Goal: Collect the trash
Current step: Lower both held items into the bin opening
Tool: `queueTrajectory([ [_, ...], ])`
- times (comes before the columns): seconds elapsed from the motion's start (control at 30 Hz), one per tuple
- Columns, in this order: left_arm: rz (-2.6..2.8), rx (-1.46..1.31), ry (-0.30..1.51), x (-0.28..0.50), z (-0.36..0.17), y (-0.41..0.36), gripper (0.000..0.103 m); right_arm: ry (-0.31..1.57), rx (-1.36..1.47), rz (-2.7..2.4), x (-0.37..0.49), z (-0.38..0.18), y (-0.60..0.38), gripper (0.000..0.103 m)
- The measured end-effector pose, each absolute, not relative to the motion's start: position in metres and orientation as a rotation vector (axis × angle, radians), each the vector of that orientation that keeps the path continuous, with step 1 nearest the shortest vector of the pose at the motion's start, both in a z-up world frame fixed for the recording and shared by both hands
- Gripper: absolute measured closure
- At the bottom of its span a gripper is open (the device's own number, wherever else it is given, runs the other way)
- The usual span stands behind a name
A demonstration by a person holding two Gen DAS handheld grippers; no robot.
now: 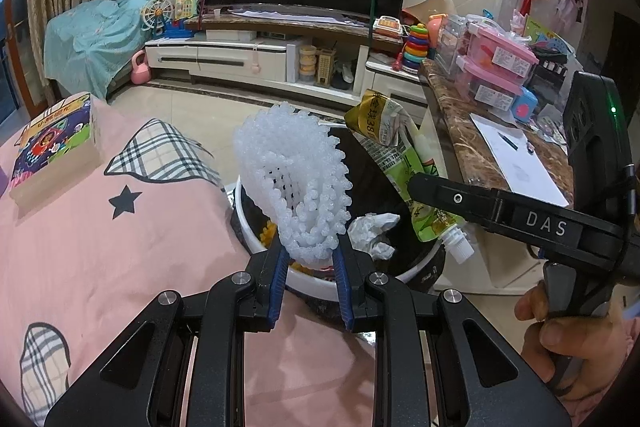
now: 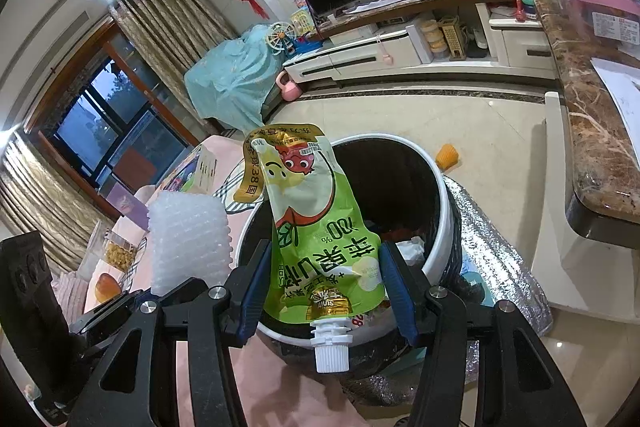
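Over the trash bin (image 1: 416,269), the left gripper (image 1: 310,259) pinches the foam net (image 1: 296,179) – light, squashy. Right gripper (image 2: 326,267) clamps the juice pouch (image 2: 320,227) – limp, slick, best held across its body.

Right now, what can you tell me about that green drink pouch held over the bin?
The green pouch is a soft, glossy juice pack, crumpled and seemingly empty, printed with a red cartoon fruit, a gold band and Chinese lettering. It hangs upside down: its white ribbed screw cap points toward the camera and down, its folded top leans away. The right gripper pinches its lower body between blue pads. It sits above the white-rimmed trash bin, beside the white foam net.
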State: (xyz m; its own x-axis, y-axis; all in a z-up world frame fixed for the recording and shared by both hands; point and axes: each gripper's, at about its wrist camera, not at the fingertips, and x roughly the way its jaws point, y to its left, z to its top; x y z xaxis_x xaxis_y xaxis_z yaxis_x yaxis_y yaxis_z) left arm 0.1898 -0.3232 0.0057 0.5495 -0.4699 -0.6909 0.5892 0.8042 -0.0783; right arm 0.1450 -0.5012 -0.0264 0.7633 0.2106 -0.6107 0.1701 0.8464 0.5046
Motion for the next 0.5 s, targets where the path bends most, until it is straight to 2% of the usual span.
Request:
queueTrajectory([
  [0.5,-0.63,0.186,0.769,0.199,0.004,-0.334,0.083,0.722,0.575,0.017,0.153,-0.026,-0.503,0.048],
])
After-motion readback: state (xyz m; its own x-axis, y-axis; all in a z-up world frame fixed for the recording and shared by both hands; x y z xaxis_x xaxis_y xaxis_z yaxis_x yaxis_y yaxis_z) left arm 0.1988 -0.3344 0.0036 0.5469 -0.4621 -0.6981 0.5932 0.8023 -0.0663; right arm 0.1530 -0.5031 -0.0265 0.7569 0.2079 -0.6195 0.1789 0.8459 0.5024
